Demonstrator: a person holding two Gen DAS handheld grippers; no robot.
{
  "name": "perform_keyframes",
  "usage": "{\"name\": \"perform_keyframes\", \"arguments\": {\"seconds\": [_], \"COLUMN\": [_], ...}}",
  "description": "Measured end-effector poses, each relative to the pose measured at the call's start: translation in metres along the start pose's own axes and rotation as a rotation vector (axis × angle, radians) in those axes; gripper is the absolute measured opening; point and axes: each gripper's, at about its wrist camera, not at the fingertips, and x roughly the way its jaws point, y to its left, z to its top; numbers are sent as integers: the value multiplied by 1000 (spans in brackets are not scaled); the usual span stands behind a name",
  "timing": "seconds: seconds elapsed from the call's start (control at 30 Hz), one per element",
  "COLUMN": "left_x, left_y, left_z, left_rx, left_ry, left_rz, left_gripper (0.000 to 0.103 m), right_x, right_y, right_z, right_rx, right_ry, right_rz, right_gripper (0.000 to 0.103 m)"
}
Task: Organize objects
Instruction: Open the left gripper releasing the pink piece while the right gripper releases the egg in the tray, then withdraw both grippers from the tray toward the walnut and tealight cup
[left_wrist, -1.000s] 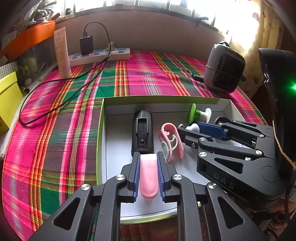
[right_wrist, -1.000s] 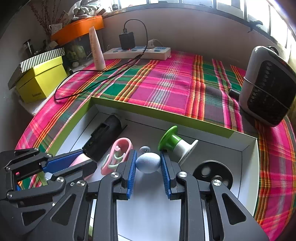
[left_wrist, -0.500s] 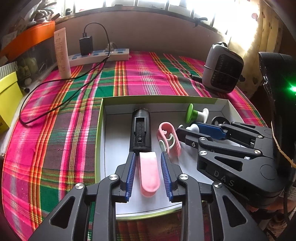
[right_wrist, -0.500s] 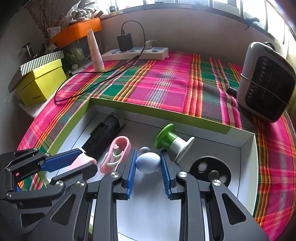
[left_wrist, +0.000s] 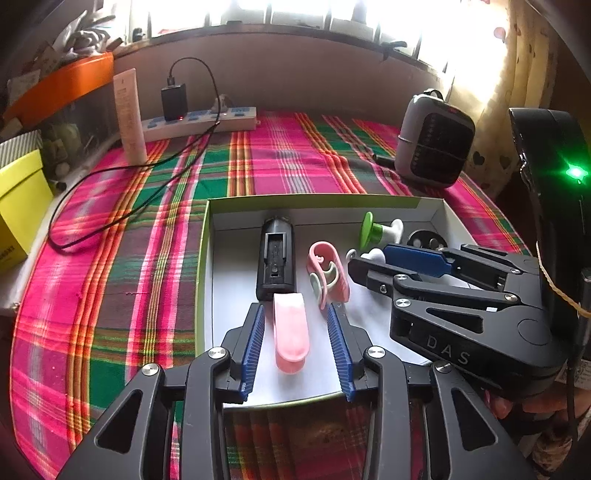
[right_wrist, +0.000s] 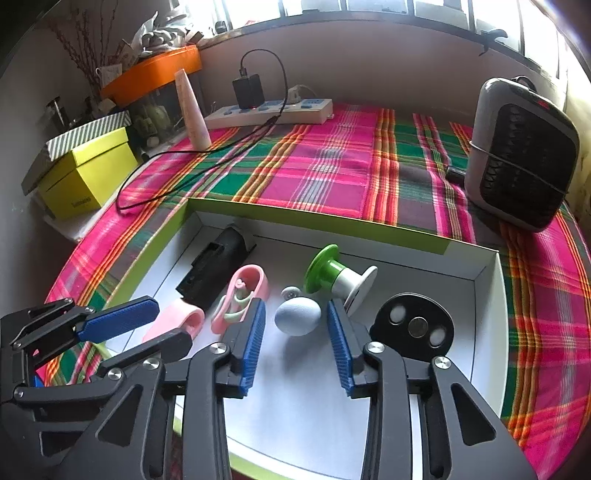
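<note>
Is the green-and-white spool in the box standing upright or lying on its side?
On its side. The green-and-white spool lies on the floor of the box, its green flange facing left and its white flange facing right.

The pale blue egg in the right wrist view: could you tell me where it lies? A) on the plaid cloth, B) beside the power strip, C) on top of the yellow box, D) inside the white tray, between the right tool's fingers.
D: the pale blue egg rests on the white tray floor, between the opening jaws of the right tool, untouched by either pad.
</note>
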Motion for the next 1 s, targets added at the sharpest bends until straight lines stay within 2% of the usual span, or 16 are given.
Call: {"name": "perform_keyframes", "arguments": {"seconds": [1.0], "left_x": [-52], "left_y": [-5], "left_z": [-29], "left_rx": [-4], "left_ry": [-86], "left_rz": [2], "left_gripper": [35], "right_x": [-61], "right_y": [13], "right_z": [-34], "right_rx": [27], "right_ry": [-104], "right_rz": [-33], "right_gripper": [37]}}
